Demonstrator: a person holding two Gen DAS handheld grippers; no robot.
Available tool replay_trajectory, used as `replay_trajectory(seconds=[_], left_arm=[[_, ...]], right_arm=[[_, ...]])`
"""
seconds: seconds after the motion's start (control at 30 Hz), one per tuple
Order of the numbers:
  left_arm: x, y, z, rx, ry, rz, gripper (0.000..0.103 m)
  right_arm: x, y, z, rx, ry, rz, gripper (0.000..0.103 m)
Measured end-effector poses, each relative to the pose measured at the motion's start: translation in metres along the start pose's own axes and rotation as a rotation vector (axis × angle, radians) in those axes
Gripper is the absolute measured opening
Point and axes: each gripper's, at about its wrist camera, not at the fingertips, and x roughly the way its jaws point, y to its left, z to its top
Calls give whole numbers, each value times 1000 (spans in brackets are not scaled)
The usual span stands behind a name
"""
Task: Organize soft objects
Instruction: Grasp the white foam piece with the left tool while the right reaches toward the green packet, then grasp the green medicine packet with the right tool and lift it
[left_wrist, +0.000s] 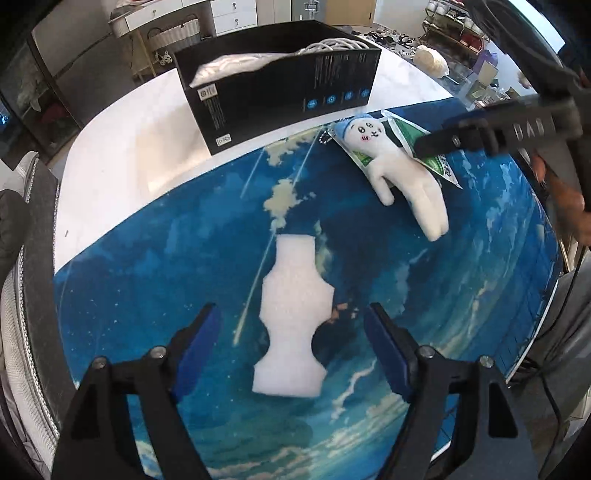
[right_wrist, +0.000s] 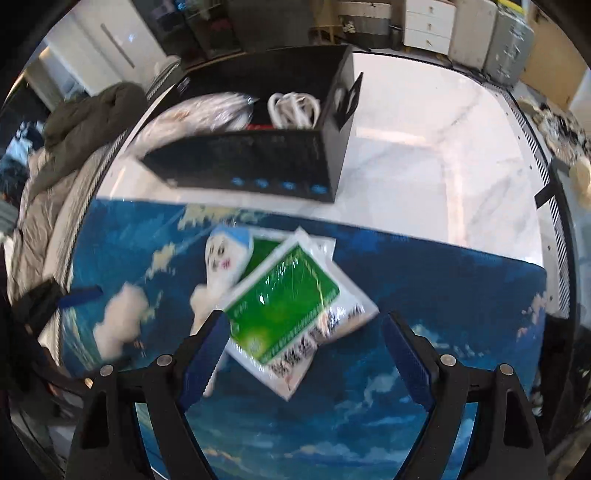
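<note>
White marble desk (left_wrist: 110, 177) carries a blue sky-print mat (left_wrist: 184, 277) that covers the near part, its far edge running just in front of a black open-topped box (left_wrist: 280, 88). Bare marble shows to the left of the box and behind it.

Your left hand-held gripper (left_wrist: 291, 339) has its jaws wide apart, with a white foam piece (left_wrist: 293, 317) lying flat on the mat between and just ahead of the blue pads (left_wrist: 195, 347). Neither pad touches the foam, and open mat lies on both sides of it.

Your right hand-held gripper (right_wrist: 303, 354) is also spread wide, above a green-and-white plastic packet (right_wrist: 291, 306) that sits between its fingers. This view is blurred, so contact cannot be judged. A white plush toy (left_wrist: 402, 173) with a blue cap lies partly across the packets, head toward the box, legs pointing toward the mat's near side. A second packet (right_wrist: 317, 242) shows beneath the first.

Inside the box you can see a coiled white cable (right_wrist: 293, 109) at its right end and a clear-wrapped white bundle (right_wrist: 199, 114) at its left end. Open blue mat stretches to the right of the packets.
</note>
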Motion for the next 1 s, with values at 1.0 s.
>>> replay_trajectory(seconds=[1.0], left_arm=[[0, 27, -5, -105, -43, 41, 37]], right_arm=[[10, 10, -15, -9, 39, -94, 47]])
